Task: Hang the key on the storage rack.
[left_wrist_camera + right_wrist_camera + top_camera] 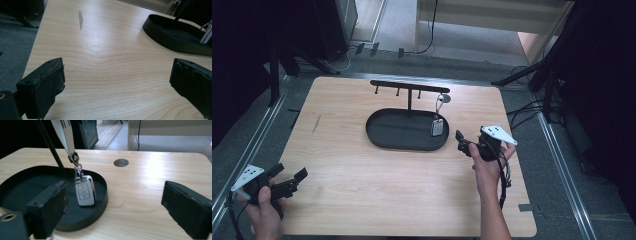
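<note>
White car key fob (85,192) hangs by its strap from the black T-shaped rack (410,86) over the black oval metal tray (382,141). Right gripper (473,145) just right of tray, jaws released, empty; left gripper (287,181) well left of tray, also released. Likely next: bring the right jaws level around the fob body and clench gently so it doesn't swing.

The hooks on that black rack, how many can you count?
4 hooks under the rack's bar: three bare ones at the left end, next along, and right of the post; the fourth, at the right end, holds the key fob.
</note>
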Action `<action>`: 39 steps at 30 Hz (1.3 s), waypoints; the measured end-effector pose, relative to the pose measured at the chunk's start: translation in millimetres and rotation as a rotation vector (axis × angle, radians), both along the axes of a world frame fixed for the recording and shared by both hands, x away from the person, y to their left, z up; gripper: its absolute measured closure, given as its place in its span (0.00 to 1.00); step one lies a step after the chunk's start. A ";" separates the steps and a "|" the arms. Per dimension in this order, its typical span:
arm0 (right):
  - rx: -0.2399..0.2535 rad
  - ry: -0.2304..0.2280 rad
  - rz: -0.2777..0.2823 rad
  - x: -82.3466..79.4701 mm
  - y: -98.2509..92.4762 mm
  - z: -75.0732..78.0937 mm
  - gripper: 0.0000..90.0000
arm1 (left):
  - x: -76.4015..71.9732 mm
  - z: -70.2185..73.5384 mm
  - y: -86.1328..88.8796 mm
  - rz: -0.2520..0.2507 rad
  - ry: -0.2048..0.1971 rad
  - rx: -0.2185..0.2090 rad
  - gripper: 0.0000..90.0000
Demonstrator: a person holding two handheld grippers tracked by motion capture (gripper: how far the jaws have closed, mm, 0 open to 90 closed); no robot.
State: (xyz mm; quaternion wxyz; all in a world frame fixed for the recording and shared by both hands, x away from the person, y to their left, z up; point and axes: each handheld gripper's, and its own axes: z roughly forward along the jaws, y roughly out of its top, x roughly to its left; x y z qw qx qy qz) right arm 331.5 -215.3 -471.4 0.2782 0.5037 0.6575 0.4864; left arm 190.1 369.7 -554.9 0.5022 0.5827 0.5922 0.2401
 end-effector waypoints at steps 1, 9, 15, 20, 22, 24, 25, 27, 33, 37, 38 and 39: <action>-0.003 -0.003 0.000 -2.0 -2.4 -0.9 0.05 | -0.1 0.0 -0.1 0.001 0.000 0.001 0.00; 0.015 -0.021 -0.032 -25.3 -33.1 -11.7 0.02 | -0.5 0.2 -0.6 -0.001 0.000 0.005 0.00; 0.013 -0.013 -0.050 -42.9 -54.3 -24.4 0.02 | -0.9 0.3 -0.9 -0.002 -0.003 0.011 0.00; 0.025 0.004 -0.071 -54.9 -70.5 -38.6 0.02 | -1.8 0.3 -1.6 -0.003 -0.005 0.014 0.00; 0.028 0.014 -0.078 -59.5 -76.8 -43.7 0.02 | -2.0 0.3 -1.9 -0.002 -0.005 0.012 0.00; 0.025 0.019 -0.086 -64.4 -82.8 -47.4 0.02 | -2.2 0.3 -1.9 0.000 -0.007 0.010 0.00; 0.025 0.019 -0.091 -67.3 -86.7 -49.1 0.02 | -2.4 0.3 -1.9 0.001 -0.007 0.011 0.00; 0.028 0.019 -0.097 -71.3 -92.5 -50.8 0.02 | -2.6 0.3 -1.8 0.001 -0.008 0.012 0.00; 0.032 0.026 -0.133 -84.8 -114.2 -57.7 0.02 | -2.7 0.4 -2.4 0.000 -0.010 0.018 0.00; 0.028 0.033 -0.151 -93.1 -125.9 -64.0 0.02 | -2.7 0.5 -2.5 0.000 -0.010 0.020 0.00; 0.031 0.035 -0.158 -94.7 -127.7 -65.1 0.02 | -2.9 0.5 -2.7 0.002 -0.012 0.021 0.00; 0.030 0.035 -0.160 -97.1 -131.3 -66.9 0.02 | -3.1 0.6 -2.8 0.002 -0.013 0.022 0.00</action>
